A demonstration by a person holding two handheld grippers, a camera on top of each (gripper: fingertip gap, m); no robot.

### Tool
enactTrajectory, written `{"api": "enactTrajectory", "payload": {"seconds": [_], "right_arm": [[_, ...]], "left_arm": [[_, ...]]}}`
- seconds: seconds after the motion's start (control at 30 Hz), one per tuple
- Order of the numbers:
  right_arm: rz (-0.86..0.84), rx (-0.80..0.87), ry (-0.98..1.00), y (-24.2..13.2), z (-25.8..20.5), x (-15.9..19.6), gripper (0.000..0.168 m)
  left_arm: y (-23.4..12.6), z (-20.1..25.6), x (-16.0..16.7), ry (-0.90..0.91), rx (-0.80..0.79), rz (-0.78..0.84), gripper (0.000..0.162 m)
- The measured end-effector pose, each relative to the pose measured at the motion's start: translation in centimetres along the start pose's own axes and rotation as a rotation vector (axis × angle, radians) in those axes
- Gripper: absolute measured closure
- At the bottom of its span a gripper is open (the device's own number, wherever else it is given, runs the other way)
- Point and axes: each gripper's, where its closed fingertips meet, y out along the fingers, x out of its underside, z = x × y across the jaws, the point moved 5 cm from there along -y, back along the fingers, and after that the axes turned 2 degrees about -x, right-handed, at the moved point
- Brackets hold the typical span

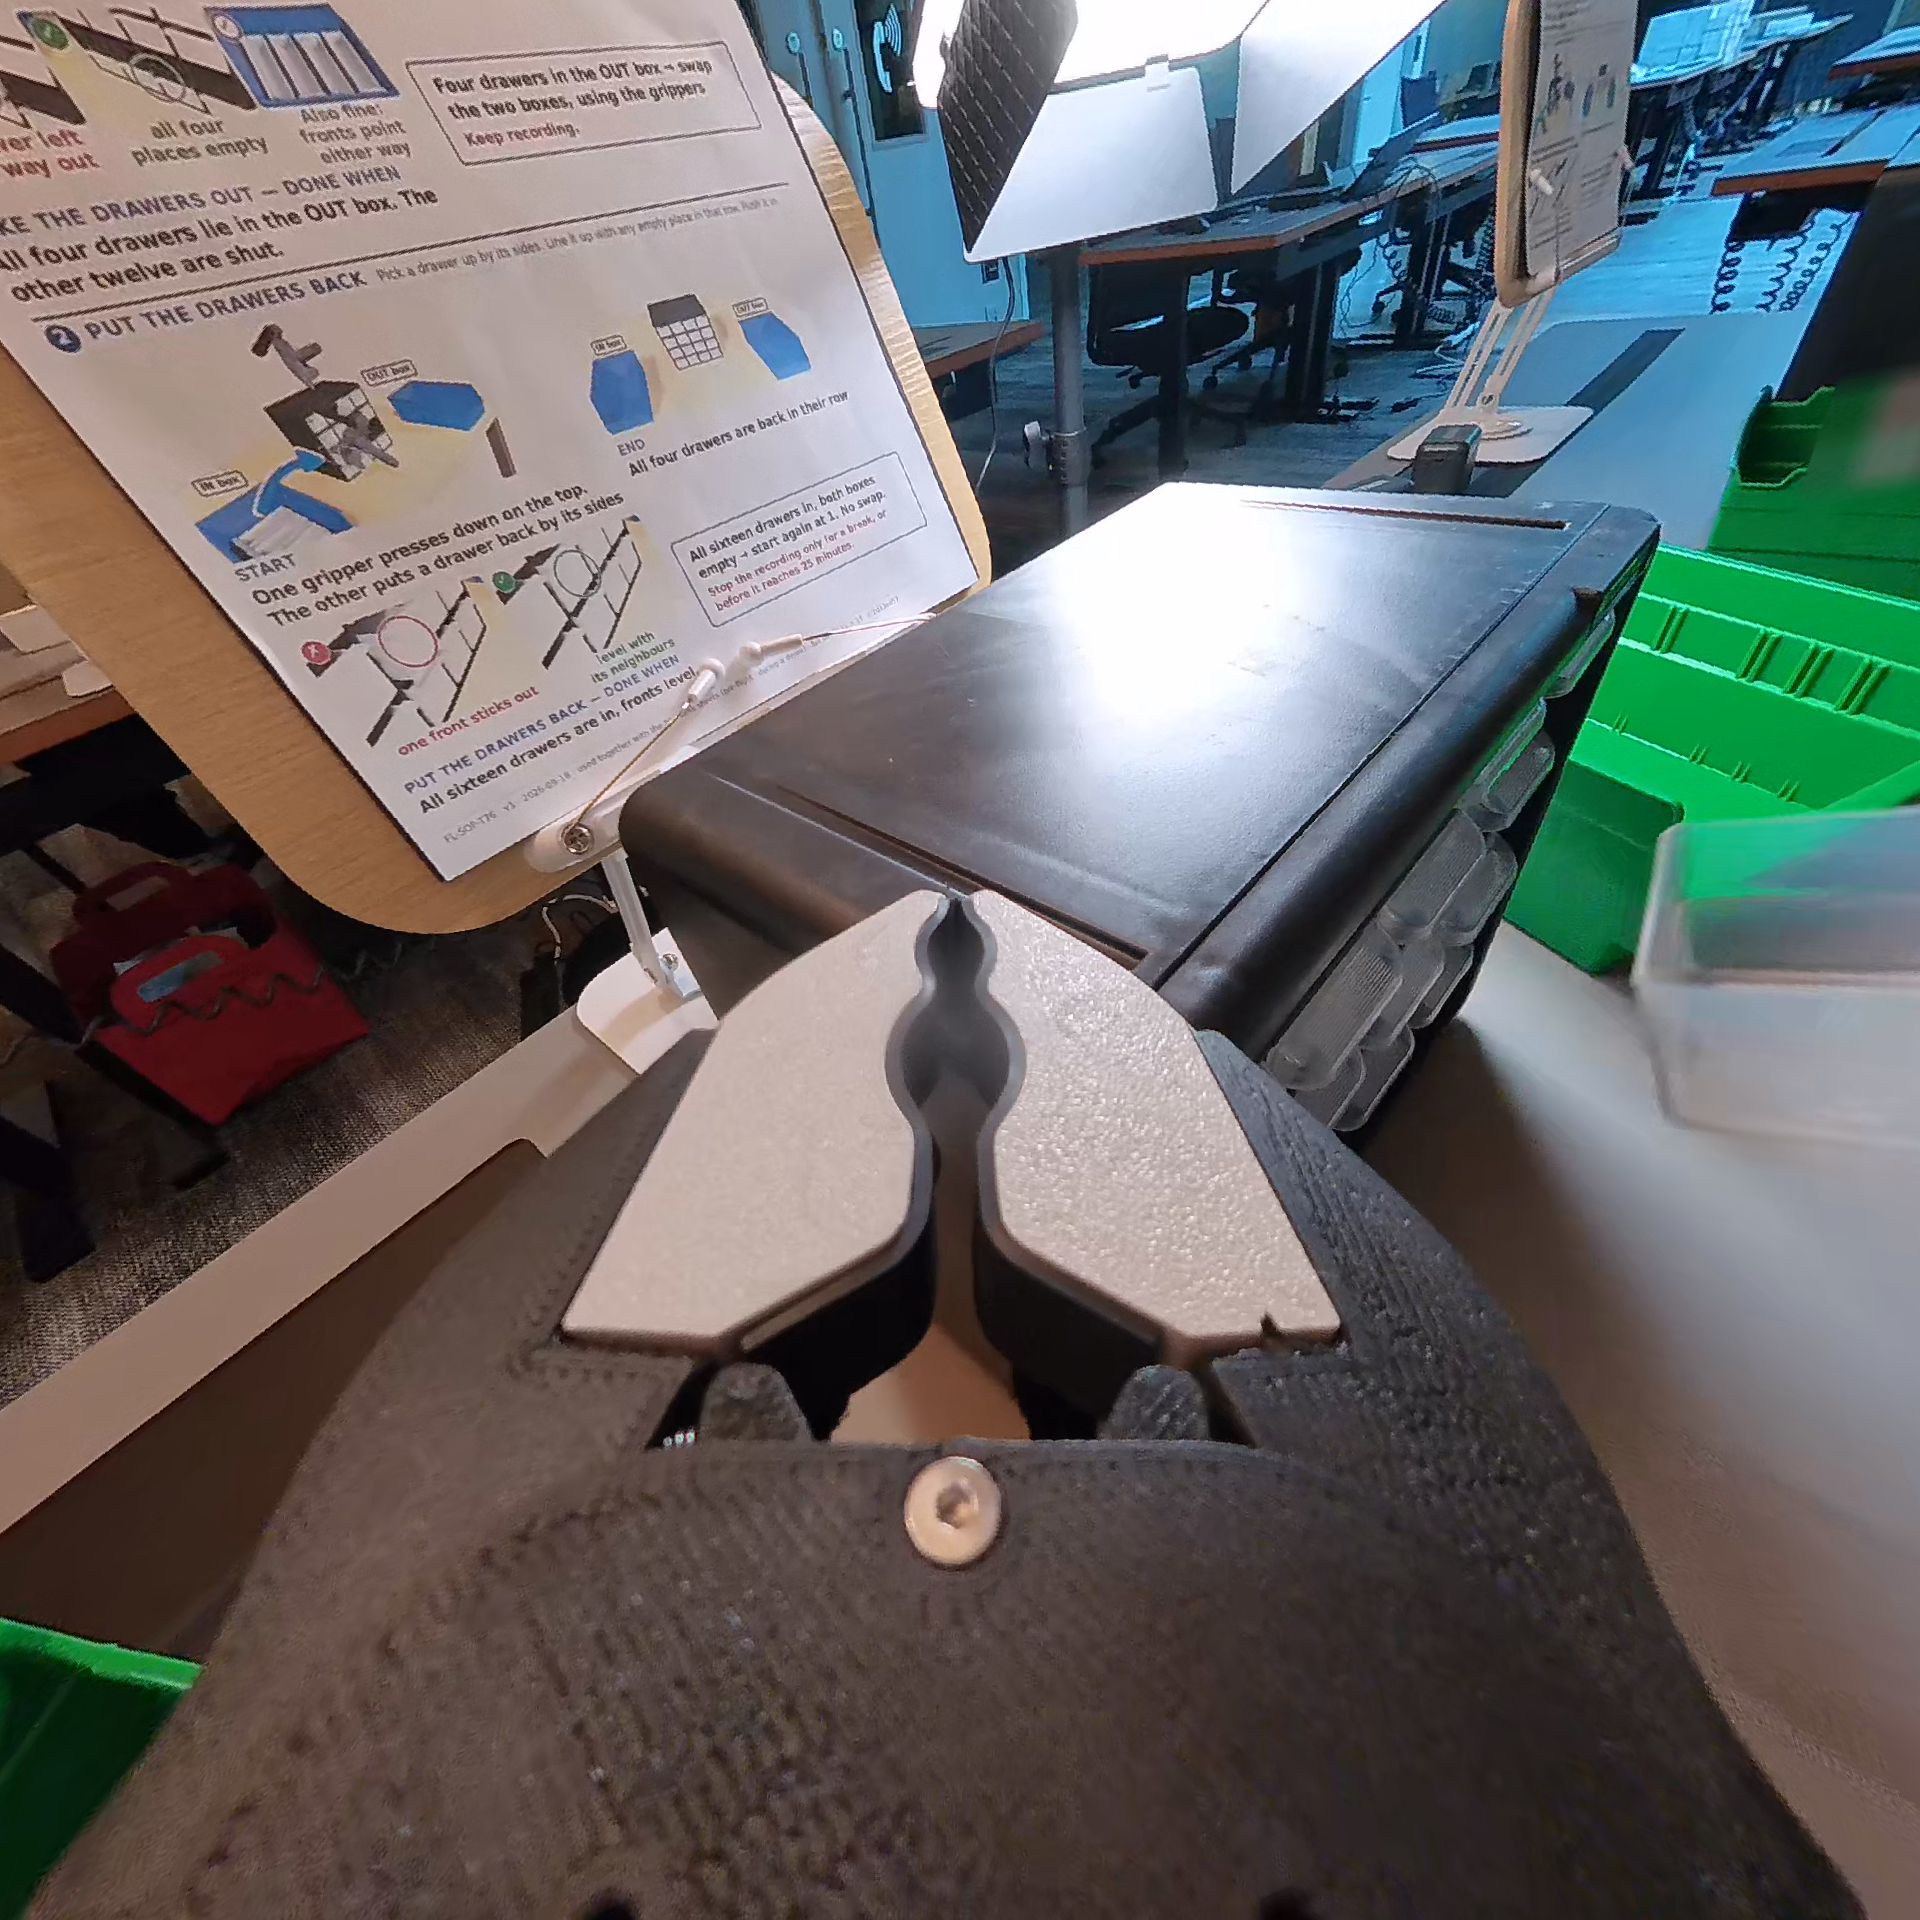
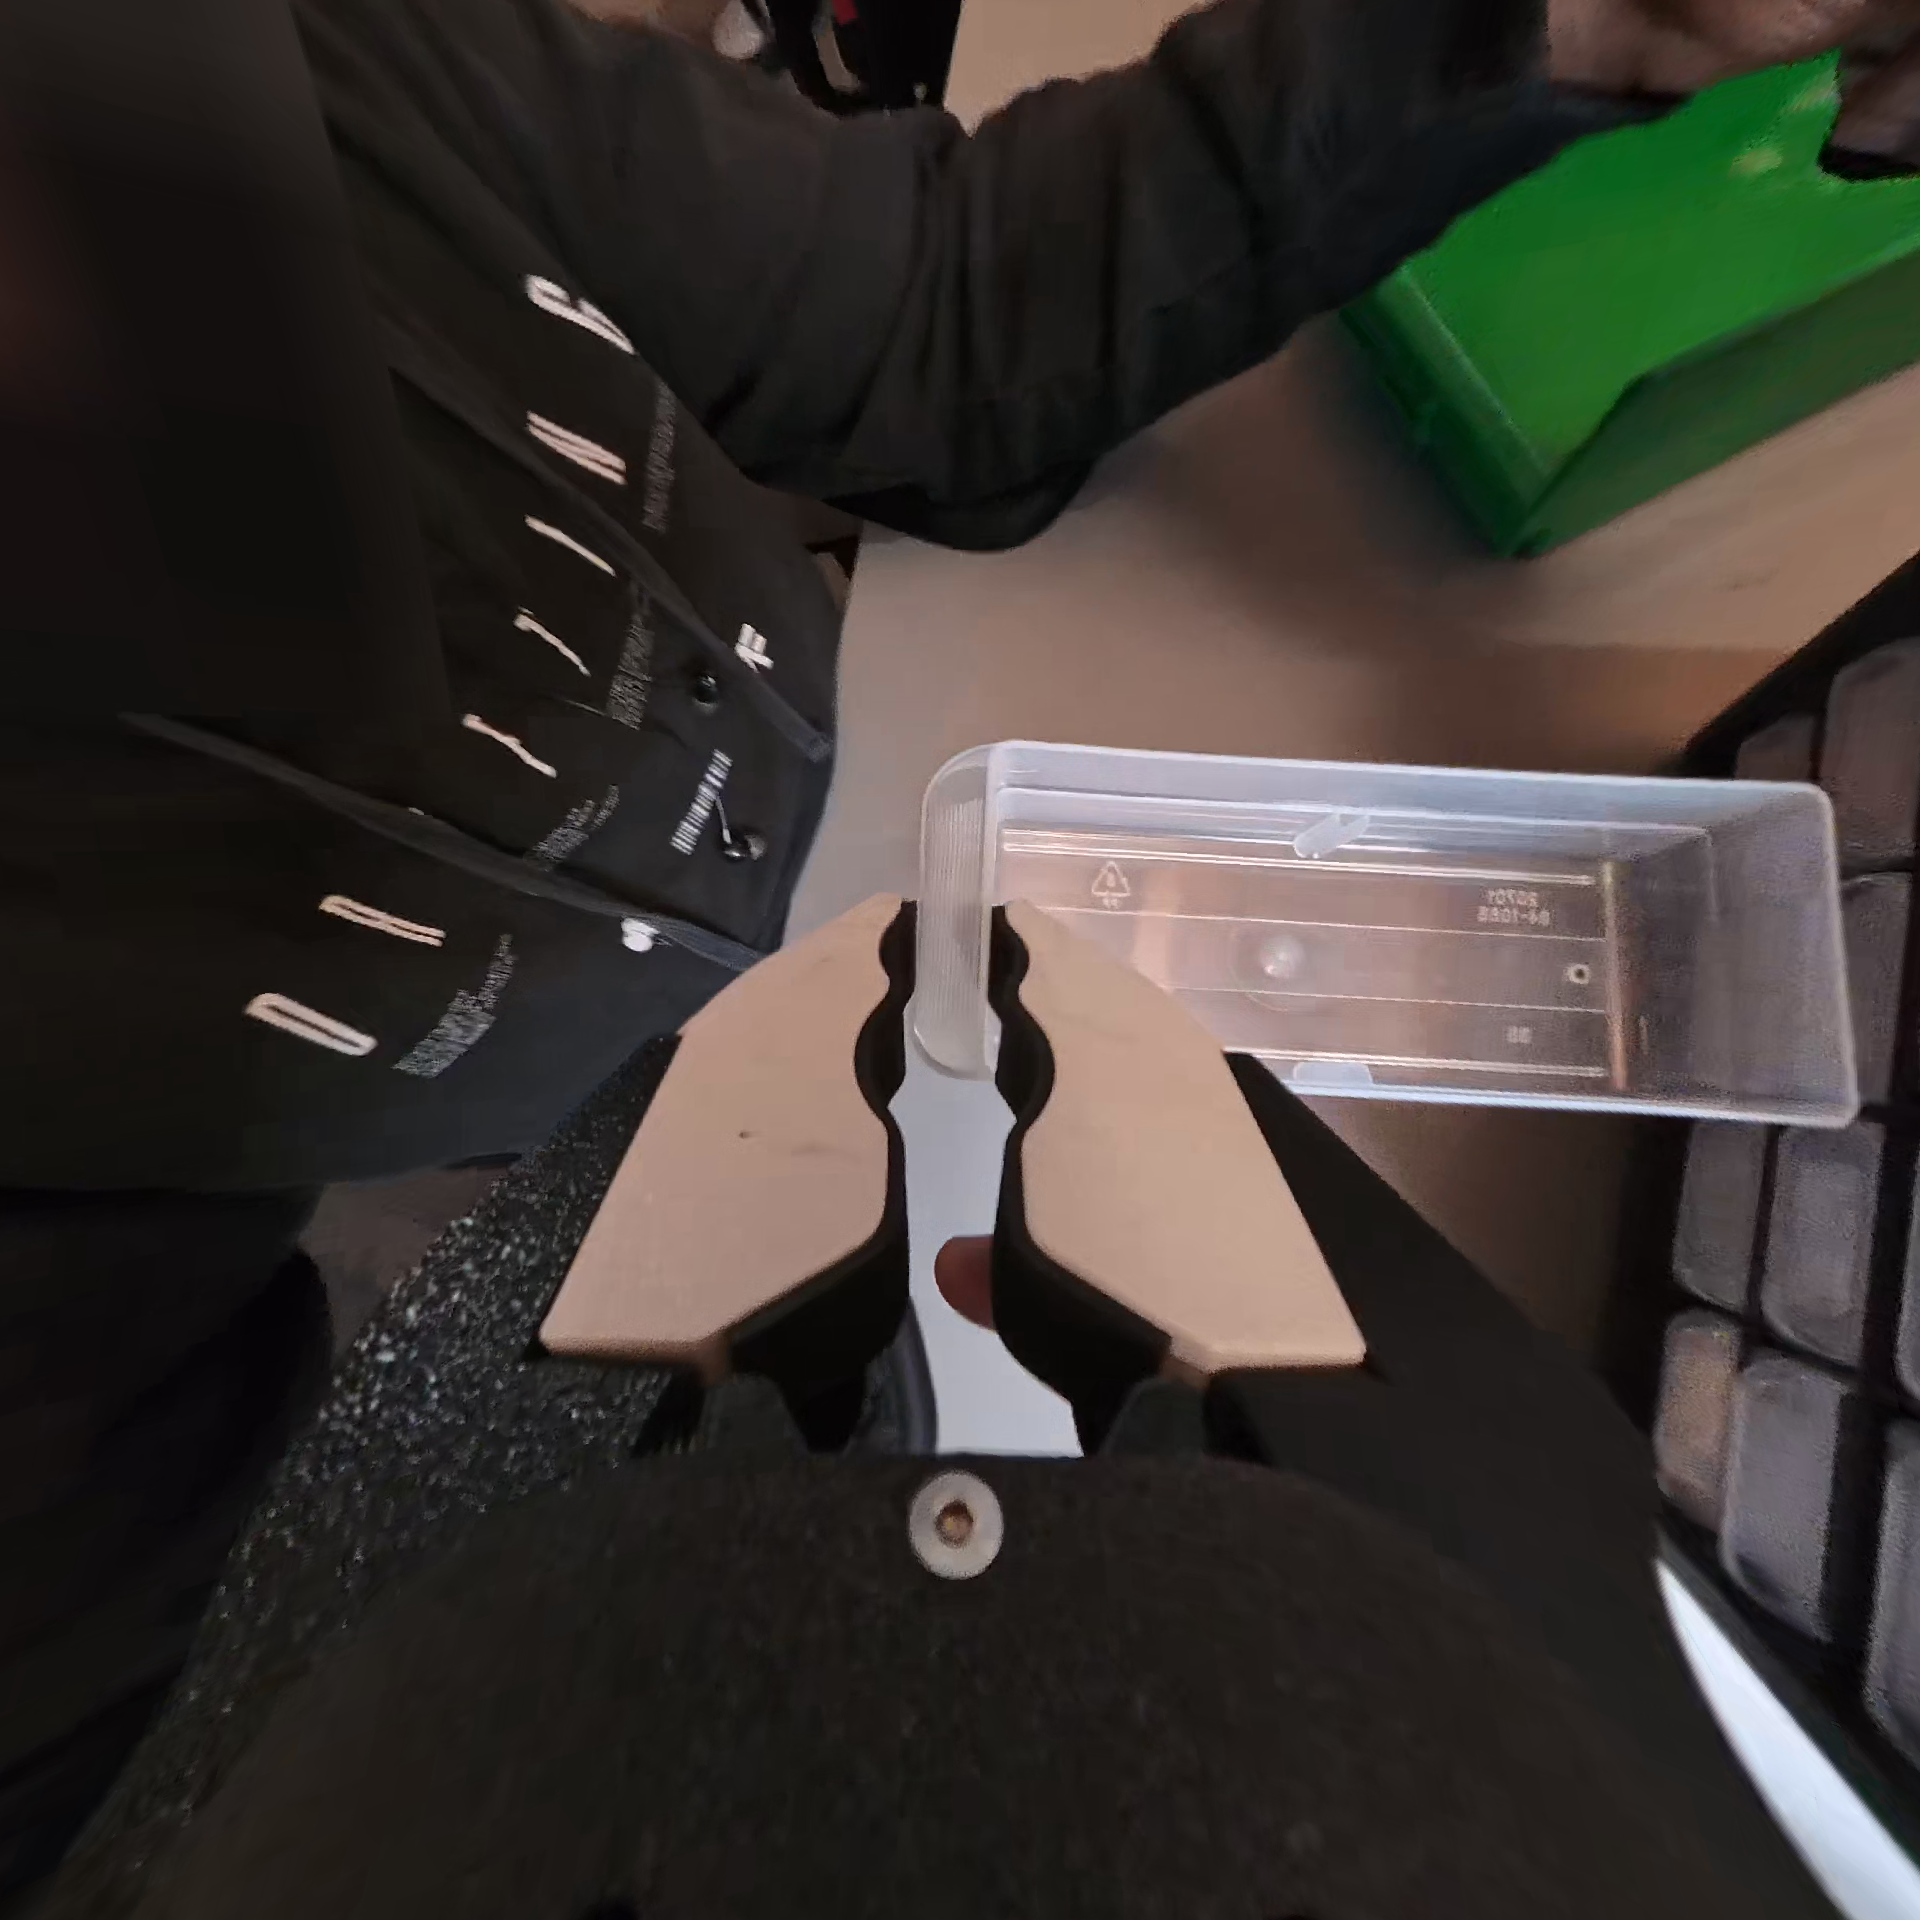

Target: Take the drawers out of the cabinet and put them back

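Note:
The black cabinet stands on the table, its clear drawer fronts facing right. My left gripper is shut and empty, its tips by the cabinet's near top corner. My right gripper is shut on the front handle of a clear plastic drawer, held in the air clear of the cabinet front at the right edge. The same drawer shows blurred at the right of the left wrist view.
A green bin sits right of the cabinet, and another green bin lies beyond the held drawer. An instruction sheet on a wooden stand stands left of the cabinet. A person's dark sleeve reaches across the table.

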Motion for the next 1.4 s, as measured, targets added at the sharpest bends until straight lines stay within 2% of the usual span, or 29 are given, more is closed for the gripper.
{"api": "enactTrajectory", "payload": {"seconds": [0.17, 0.33, 0.47, 0.6, 0.73, 0.87, 1.03, 1.17, 1.4], "right_arm": [[0.153, 0.066, 0.071, -3.5, -2.6, 1.6, 0.156], [0.243, 0.318, 0.241, -7.3, -3.2, 6.3, 0.156], [0.307, 0.603, 0.514, -10.3, 0.2, 10.7, 0.156], [0.414, 0.819, 0.836, -12.6, 6.2, 15.5, 0.156], [0.441, 0.984, 1.072, -13.3, 12.3, 20.4, 0.156], [0.489, 1.086, 1.202, -13.3, 16.4, 23.6, 0.155], [0.565, 1.181, 1.304, -13.6, 19.6, 26.2, 0.155], [0.561, 1.258, 1.363, -13.4, 21.3, 28.1, 0.155], [0.532, 1.292, 1.393, -12.5, 23.2, 28.7, 0.154]], "left_arm": [[0.0, 0.0, 0.0, -0.008, 0.001, 0.004, 0.161], [0.0, 0.0, 0.0, -0.007, 0.0, 0.004, 0.162], [0.0, 0.0, 0.0, -0.01, 0.0, 0.004, 0.162], [-0.1, 0.0, 0.0, 0.003, -0.009, 0.0, 0.162], [-0.1, 0.1, 0.0, 0.015, -0.012, -0.006, 0.162], [-0.1, 0.1, -0.1, 0.019, -0.011, -0.007, 0.162], [-0.1, 0.1, 0.0, 0.014, -0.007, -0.006, 0.162], [-0.1, 0.1, -0.1, 0.019, -0.011, -0.007, 0.161], [-0.1, 0.1, 0.0, 0.018, -0.006, -0.006, 0.162]]}}
